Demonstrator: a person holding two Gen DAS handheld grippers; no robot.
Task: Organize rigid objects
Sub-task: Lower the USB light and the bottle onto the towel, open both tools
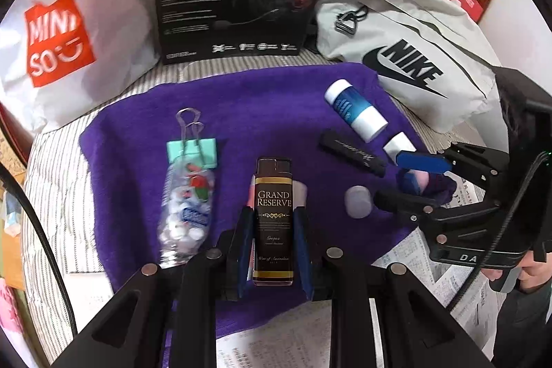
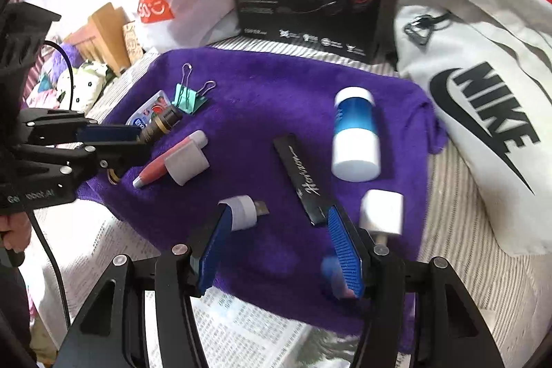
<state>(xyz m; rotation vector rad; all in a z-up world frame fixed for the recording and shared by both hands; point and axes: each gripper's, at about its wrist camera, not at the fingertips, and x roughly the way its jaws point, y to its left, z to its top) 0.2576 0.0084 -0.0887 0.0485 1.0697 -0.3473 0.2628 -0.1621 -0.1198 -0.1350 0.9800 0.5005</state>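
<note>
So right now my left tongs (image 1: 272,230) are clamped on the little dark bottle labelled "Grand Reserve" (image 1: 273,206), blue pads pressing its two long sides about halfway down, cap end pointing away from me. It looks lifted just off the purple towel (image 1: 241,99), though I can't say how high. My guess is I'm mid-carry with it, so the trick is to keep the squeeze even and the bottle level, then set it down on a bare patch of towel parallel to the other stuff instead of dropping it on anything. It's smooth-sided, so I'd bet it slips if I tilt it.

My right tongs (image 2: 281,240) are spread wide and holding nothing. The small white USB adapter (image 2: 245,211) sits just beside the tip of the left-hand pad, and the black flat stick with script lettering (image 2: 303,178) runs forward from the right-hand pad, its near end touching or nearly touching that tip. A white plug cube (image 2: 382,212) is just outside that same pad.

Relative to the bottle in my left tongs: the bag of white pellets under the mint binder clip (image 1: 192,154) is off to the left, a pink tube (image 2: 165,161) and a white cap (image 2: 186,162) lie right beneath and beside it, and the blue-and-white canister (image 1: 355,109) is further ahead to the right.
</note>
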